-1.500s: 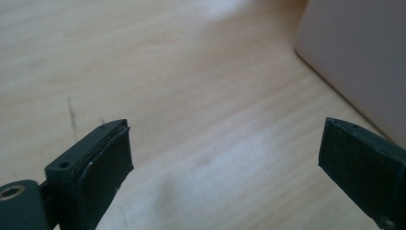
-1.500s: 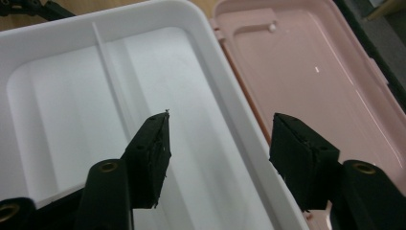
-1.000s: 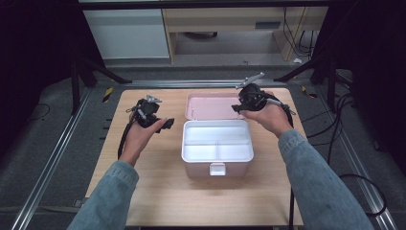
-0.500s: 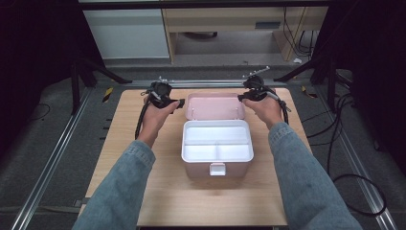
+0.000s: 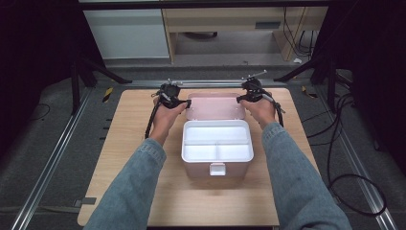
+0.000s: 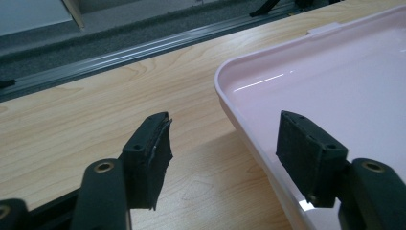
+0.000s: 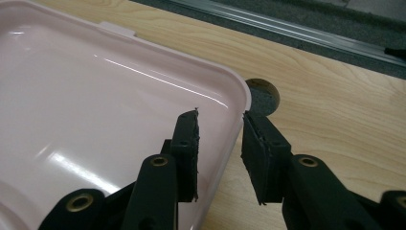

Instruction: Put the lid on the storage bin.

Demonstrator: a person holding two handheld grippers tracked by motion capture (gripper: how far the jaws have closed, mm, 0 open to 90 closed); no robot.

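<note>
Both grippers set astride the rims of the open pink lid.

The white box (image 5: 216, 148) stands mid-table (image 5: 129, 158), its pink lid (image 5: 215, 106) laid back flat behind it. The left gripper (image 5: 178, 102) straddles the lid's left rim, jaws just closing, a clear gap remaining on each side (pads not pressing). The right gripper (image 5: 245, 97) straddles the right rim near the corner, jaws narrowed, a gap visible between pad and rim; no grip yet.
</note>
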